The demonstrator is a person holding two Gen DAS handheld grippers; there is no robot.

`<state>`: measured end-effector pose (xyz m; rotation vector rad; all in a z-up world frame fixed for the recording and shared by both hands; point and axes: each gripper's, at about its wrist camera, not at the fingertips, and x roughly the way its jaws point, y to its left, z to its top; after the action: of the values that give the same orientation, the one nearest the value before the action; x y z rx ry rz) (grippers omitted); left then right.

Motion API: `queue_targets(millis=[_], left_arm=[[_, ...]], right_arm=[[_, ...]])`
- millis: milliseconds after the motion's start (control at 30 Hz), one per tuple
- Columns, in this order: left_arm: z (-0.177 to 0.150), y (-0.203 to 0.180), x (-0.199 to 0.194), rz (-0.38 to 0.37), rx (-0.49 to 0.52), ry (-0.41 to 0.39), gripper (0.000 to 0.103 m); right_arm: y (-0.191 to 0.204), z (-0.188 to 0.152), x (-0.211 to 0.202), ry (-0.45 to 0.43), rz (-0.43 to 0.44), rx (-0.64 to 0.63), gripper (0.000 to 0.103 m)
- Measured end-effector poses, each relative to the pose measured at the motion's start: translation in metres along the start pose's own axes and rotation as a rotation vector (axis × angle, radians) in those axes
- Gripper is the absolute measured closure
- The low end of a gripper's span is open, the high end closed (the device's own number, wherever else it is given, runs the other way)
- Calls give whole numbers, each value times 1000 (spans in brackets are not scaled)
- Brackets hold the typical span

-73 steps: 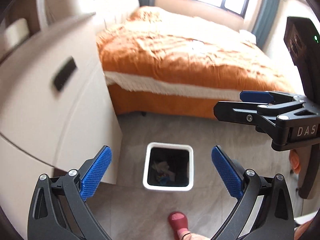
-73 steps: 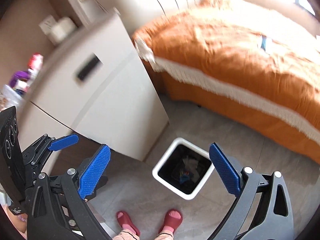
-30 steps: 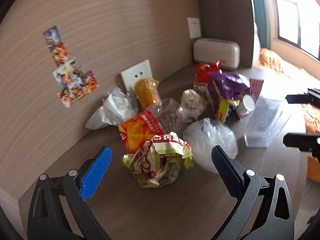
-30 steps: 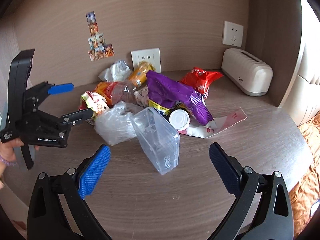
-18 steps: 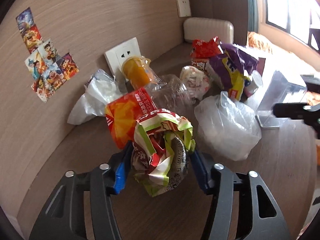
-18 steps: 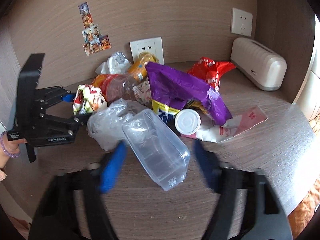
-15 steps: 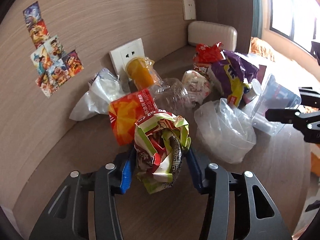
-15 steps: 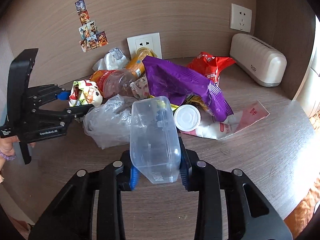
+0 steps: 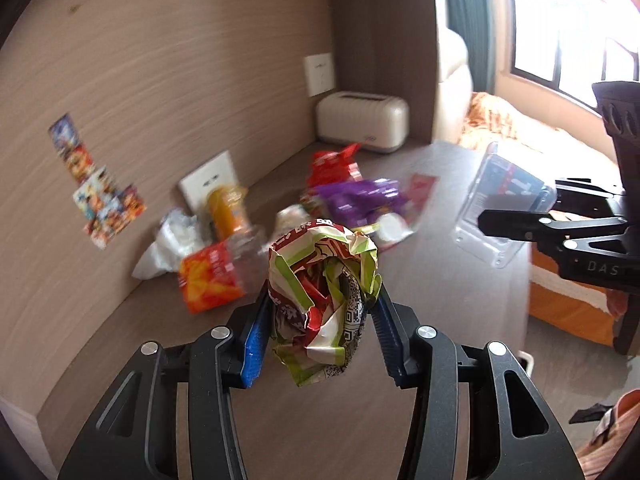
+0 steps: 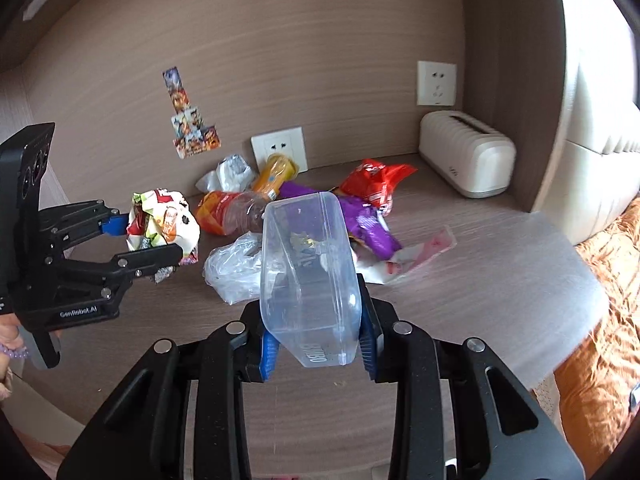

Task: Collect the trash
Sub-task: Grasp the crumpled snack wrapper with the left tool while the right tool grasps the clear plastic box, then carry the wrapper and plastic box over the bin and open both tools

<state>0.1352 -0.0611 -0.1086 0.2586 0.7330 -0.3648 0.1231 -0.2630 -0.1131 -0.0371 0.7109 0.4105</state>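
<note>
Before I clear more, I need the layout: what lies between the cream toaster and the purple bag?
A red snack bag, seen in the right wrist view.

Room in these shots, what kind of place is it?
Probably a bedroom: a bed with an orange cover sits under a window, beside a wooden desk strewn with snack wrappers.

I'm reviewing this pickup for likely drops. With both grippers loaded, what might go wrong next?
The right gripper pinches only the bottom end of the clear plastic container, so it may pivot or slip out. The crumpled wrapper in the left gripper hangs below the pads and may slide out during the carry.
</note>
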Motion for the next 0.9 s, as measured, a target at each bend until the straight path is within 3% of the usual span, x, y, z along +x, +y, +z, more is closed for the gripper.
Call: queue_targets(millis=[233, 533, 900], left_arm=[[18, -88, -10, -152, 93, -36, 56], [13, -218, -2, -375, 264, -30, 56], [-28, -340, 32, -565, 426, 58, 56]], right_arm=[[-38, -30, -68, -38, -108, 95, 69], [-95, -101, -149, -44, -285, 267, 69], [-149, -184, -184, 0, -423, 473, 69]])
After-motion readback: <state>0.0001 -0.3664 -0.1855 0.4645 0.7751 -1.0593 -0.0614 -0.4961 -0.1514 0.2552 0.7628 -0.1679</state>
